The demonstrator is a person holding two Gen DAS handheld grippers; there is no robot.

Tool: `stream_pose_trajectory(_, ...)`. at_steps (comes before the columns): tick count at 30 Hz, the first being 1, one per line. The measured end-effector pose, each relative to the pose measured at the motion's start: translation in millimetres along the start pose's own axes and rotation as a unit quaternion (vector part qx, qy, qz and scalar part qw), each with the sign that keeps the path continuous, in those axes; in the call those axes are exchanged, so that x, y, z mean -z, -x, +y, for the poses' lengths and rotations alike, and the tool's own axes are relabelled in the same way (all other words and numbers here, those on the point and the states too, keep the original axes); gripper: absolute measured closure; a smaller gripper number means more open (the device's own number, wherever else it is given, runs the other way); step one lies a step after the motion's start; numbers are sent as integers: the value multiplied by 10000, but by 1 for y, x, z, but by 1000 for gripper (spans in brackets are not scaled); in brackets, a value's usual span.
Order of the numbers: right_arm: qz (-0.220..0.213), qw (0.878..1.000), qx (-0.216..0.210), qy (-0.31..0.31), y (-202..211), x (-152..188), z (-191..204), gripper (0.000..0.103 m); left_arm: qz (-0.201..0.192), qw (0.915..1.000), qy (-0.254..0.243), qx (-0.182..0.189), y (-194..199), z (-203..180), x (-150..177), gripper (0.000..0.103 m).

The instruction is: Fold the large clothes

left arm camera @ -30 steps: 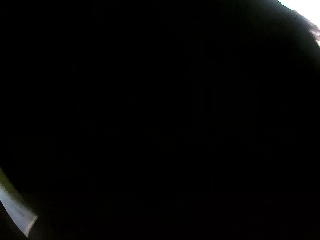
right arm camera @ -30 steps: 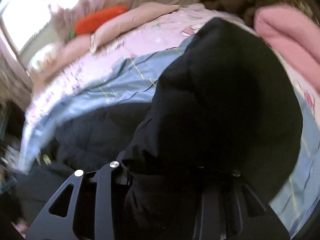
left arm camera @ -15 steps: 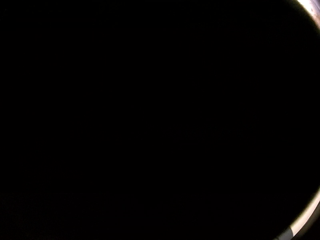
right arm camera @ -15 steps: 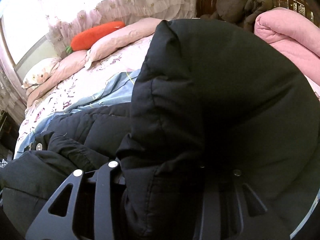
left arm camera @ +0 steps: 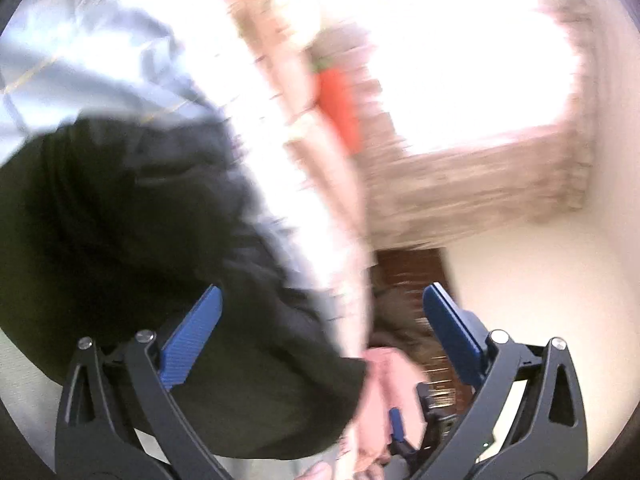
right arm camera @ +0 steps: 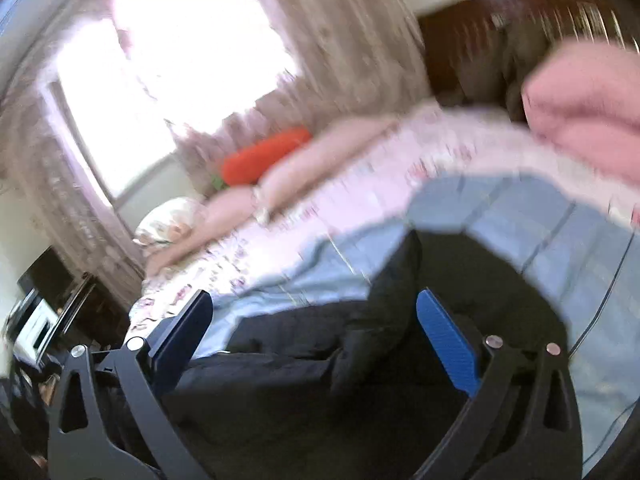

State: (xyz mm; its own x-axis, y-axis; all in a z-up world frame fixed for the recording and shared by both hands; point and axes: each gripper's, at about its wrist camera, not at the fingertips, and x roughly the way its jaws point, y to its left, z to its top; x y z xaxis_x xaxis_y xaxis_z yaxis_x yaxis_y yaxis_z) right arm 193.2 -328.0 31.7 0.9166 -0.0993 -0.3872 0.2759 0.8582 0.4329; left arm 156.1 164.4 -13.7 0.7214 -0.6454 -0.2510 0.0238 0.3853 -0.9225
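A black padded jacket [right arm camera: 400,352] lies bunched on a light blue sheet [right arm camera: 560,224] on the bed; it also shows in the left wrist view [left arm camera: 140,240]. My right gripper [right arm camera: 314,316] is open, with its blue pads [right arm camera: 446,344] spread above the jacket and nothing between them. My left gripper [left arm camera: 322,312] is open too, with blue pads [left arm camera: 192,336] wide apart over the jacket's edge and holding nothing. The other hand and gripper [left arm camera: 396,420] show low in the left wrist view. Both views are blurred by motion.
An orange carrot-shaped pillow [right arm camera: 264,156] and pink pillows [right arm camera: 320,148] lie along the far side of the bed by a bright curtained window [right arm camera: 180,52]. A folded pink quilt [right arm camera: 588,108] sits at the head by a dark wooden headboard [right arm camera: 500,20].
Both grippers have let go of the jacket and opened. The jacket has dropped onto the bed. The left view, black before under the cloth, now shows the room.
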Motion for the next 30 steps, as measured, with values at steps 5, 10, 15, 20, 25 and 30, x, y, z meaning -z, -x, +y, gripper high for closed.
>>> stream_pose_trajectory(5,-438,9956,405,725,40,29,2,1,-1214,9689,-2147,-181,21,-48,57,2)
stream_pose_trajectory(10,240,9887,1077,1010,17,90,-26,1,-1869,8979,-3720,-1430,-32,-25,162,2)
stream_pose_trajectory(15,570,9840,1174,1212,-11,121,-40,1,-1180,8616,-4428,-2182,-101,-35,187,2)
stream_pose_trajectory(20,540,9778,1143,1673,-41,119,-28,1,-690,8620,-4260,-2658,-181,-58,154,2)
stream_pose_trajectory(25,510,9687,1310,2046,-88,94,-5,1,-785,8341,-4611,-2926,-248,-76,102,2)
stream_pose_trajectory(30,722,9461,1541,2755,-160,61,29,1,-336,8153,-4816,-3198,-346,-79,51,2)
